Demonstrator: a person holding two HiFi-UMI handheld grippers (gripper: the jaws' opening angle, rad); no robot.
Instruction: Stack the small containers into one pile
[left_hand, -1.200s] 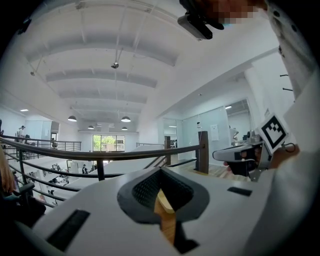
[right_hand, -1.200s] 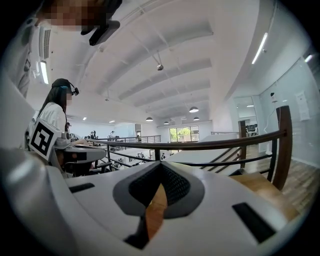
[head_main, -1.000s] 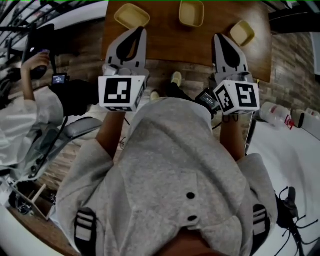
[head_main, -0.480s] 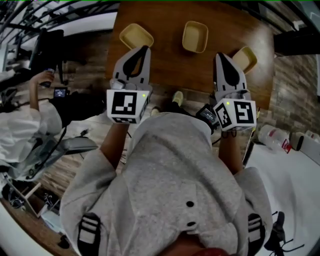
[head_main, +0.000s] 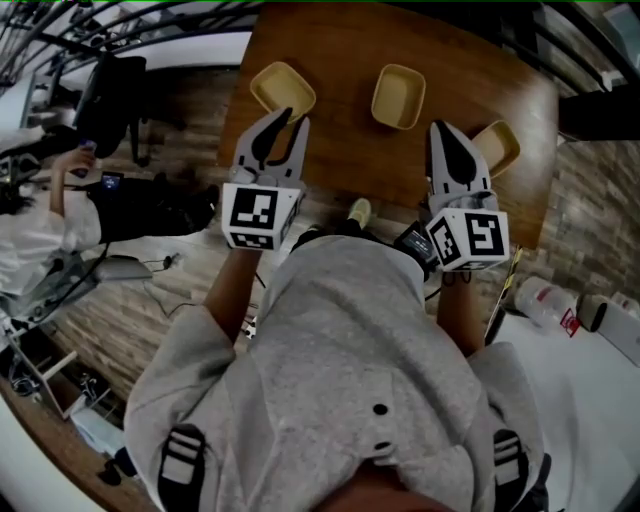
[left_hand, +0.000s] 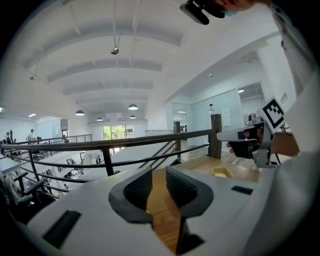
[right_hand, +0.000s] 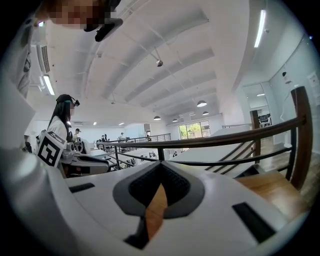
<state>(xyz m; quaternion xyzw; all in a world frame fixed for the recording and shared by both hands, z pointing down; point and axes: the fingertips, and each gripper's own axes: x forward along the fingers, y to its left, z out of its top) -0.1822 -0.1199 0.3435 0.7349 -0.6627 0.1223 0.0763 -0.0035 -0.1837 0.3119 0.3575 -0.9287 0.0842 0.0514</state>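
Note:
Three small yellow containers sit on the wooden table (head_main: 340, 150): a left one (head_main: 282, 90), a middle one (head_main: 398, 96) and a right one (head_main: 497, 147). My left gripper (head_main: 293, 120) hovers at the near edge of the left container. Its jaws have just been opening and stand open, with only table wood showing between them (left_hand: 159, 184). The left gripper view also catches one container (left_hand: 222, 172) to its right. My right gripper (head_main: 438, 127) is shut and empty (right_hand: 159, 179), just left of the right container.
A dark metal railing (left_hand: 125, 145) runs beyond the table's far edge. A seated person (head_main: 40, 225) and equipment are on the floor side at the left. A white desk with a bottle (head_main: 545, 298) lies at the right.
Both grippers have moved forward over the table toward the containers. The left jaws, shut earlier, now stand apart. The right jaws stay shut.

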